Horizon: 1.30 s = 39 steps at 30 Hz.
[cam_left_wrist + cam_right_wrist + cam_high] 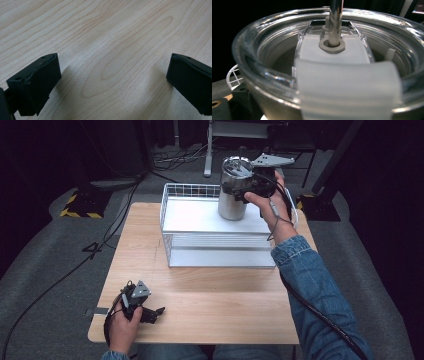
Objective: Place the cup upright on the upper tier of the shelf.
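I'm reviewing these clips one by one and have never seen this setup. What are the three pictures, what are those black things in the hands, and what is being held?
There is no robot here: a person holds a hand-operated tool with two black jaws, a pair of tongs, in each hand.

The high view looks down on a wooden table. On it stands a white wire basket. The right tongs grip a steel tumbler near its top, over the basket; whether it touches the basket floor I cannot tell. The left tongs rest low at the table's near left edge.

The left gripper view looks along the left tongs' own jaws, which stand wide apart over bare wood.

The right gripper view shows the tumbler's clear lid and metal straw up close.
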Each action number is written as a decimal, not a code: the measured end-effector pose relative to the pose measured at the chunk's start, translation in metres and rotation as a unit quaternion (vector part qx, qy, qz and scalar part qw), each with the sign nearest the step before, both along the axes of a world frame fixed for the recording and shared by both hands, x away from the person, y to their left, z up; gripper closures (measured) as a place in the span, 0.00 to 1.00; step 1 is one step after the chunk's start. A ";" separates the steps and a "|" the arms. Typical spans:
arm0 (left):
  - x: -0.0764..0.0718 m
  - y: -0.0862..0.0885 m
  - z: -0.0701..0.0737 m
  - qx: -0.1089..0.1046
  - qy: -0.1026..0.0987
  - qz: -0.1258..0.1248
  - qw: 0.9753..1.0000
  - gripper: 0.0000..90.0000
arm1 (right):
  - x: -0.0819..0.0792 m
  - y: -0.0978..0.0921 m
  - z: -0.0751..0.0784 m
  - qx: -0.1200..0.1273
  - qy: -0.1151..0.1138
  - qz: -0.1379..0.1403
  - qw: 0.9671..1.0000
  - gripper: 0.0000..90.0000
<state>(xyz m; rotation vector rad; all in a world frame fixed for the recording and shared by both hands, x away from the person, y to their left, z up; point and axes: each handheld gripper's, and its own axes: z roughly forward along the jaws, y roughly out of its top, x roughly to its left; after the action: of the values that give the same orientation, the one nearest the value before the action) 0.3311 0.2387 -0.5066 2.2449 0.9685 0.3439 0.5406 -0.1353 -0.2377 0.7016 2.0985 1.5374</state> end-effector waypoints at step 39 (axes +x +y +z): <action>0.000 0.000 0.000 0.000 0.000 0.000 1.000 0.00 | 0.012 -0.008 -0.009 0.013 0.019 -0.011 1.000 0.01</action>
<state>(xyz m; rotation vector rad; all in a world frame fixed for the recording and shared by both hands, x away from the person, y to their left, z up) 0.3312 0.2387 -0.5066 2.2455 0.9679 0.3440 0.5529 -0.1433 -0.2469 0.7665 2.0941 1.5534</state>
